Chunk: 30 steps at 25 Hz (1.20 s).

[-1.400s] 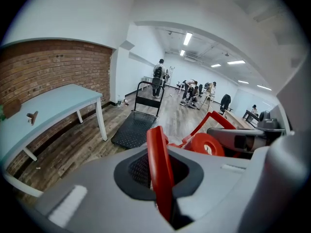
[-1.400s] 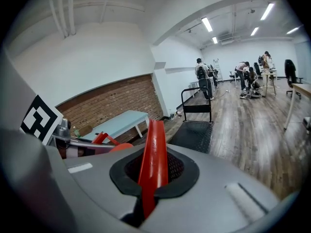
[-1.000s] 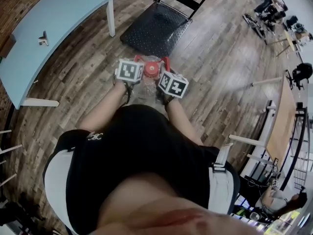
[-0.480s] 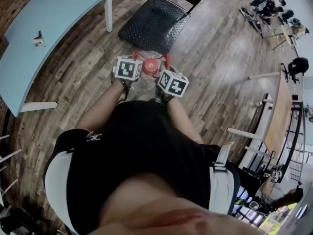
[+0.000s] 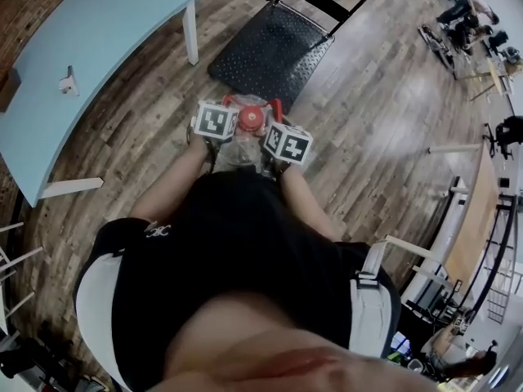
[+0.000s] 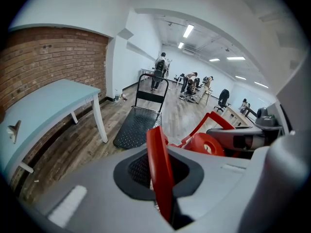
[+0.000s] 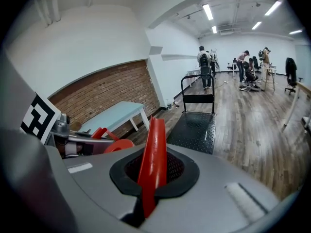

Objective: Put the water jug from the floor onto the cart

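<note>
The clear water jug (image 5: 240,149) with a red cap (image 5: 251,119) hangs above the wood floor in front of the person, just short of the cart. My left gripper (image 5: 230,107) is shut on one red handle strap (image 6: 159,171). My right gripper (image 5: 274,118) is shut on the other red strap (image 7: 152,161). The cap (image 6: 204,144) sits between the two grippers. The black flat cart (image 5: 270,46) with its upright handle lies straight ahead (image 6: 134,126) (image 7: 194,125). The person's body hides the jug's lower part.
A light blue table (image 5: 90,47) stands at the left beside a brick wall (image 6: 53,57). Wooden tables and metal frames (image 5: 470,211) stand at the right. Several people and chairs (image 7: 243,64) are far down the room.
Both grippers have carried the jug a little forward and down, towards the cart. Both grips on the red straps are unchanged.
</note>
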{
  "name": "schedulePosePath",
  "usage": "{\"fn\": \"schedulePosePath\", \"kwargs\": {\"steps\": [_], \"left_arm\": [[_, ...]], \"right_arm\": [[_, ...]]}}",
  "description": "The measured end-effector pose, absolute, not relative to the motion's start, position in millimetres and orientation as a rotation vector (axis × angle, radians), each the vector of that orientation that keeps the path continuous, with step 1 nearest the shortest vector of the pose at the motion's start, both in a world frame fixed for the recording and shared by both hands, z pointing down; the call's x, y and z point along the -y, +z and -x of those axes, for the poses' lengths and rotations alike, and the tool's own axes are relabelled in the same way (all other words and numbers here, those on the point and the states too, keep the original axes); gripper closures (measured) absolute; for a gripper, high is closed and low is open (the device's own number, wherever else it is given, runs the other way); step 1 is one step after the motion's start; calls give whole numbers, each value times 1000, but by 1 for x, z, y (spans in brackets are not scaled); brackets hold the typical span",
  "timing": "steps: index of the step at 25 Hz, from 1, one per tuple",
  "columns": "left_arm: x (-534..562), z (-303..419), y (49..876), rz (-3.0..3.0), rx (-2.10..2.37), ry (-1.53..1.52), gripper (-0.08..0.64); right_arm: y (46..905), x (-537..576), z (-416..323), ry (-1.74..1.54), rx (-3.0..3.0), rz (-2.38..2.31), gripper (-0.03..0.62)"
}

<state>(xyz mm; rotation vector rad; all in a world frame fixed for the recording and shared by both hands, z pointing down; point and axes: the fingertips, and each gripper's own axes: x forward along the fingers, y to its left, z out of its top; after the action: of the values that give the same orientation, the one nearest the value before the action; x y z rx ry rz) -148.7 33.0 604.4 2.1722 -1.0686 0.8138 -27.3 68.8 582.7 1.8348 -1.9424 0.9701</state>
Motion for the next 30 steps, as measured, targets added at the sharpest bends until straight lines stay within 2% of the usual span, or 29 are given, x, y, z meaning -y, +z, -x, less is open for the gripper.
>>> {"fn": "schedulePosePath", "kwargs": {"steps": [13, 21, 30], "left_arm": [[74, 87, 613, -2106, 1097, 908, 544], [140, 29, 605, -2105, 1074, 873, 540], [194, -2, 612, -2136, 1025, 877, 541]], "right_arm": [[592, 45, -37, 1073, 1965, -1765, 577], [590, 111, -87, 1092, 1955, -1774, 575], [598, 154, -117, 1087, 1881, -1809, 575]]}}
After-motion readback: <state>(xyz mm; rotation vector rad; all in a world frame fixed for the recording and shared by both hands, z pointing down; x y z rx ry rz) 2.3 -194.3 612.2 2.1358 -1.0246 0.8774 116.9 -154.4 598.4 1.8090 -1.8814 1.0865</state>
